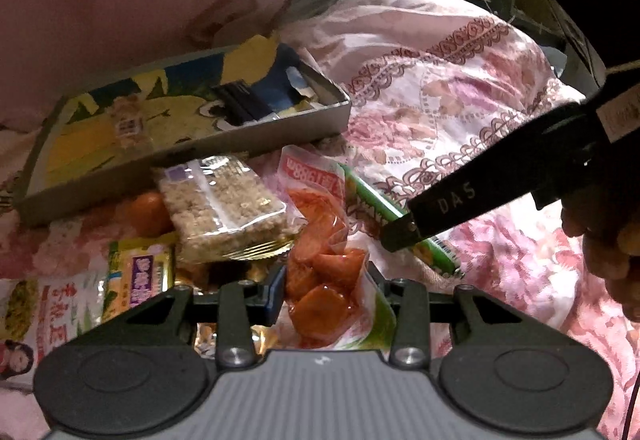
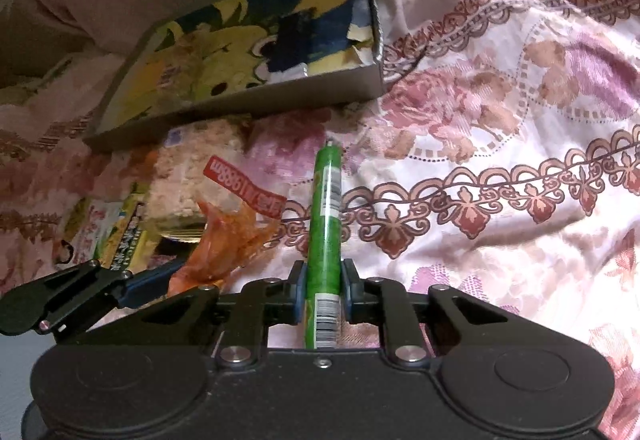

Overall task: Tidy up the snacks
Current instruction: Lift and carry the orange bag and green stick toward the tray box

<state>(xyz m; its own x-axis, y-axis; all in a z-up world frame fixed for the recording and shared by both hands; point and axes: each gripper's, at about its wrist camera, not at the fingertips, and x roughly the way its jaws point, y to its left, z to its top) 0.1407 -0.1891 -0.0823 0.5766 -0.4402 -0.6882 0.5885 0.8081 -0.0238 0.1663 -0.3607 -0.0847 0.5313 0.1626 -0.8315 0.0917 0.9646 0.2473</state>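
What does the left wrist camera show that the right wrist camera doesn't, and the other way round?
Only the left view shows an orange fruit beside the grain bar, and the right tool from outside, reaching in from the right.

Only the right view shows the barcode end of the green stick snack pinched between that tool's fingers, and the left tool from the side.

Both show the cartoon-printed box, the grain bar, the red-orange snack pouch between the left tool's fingers, and the floral quilt.
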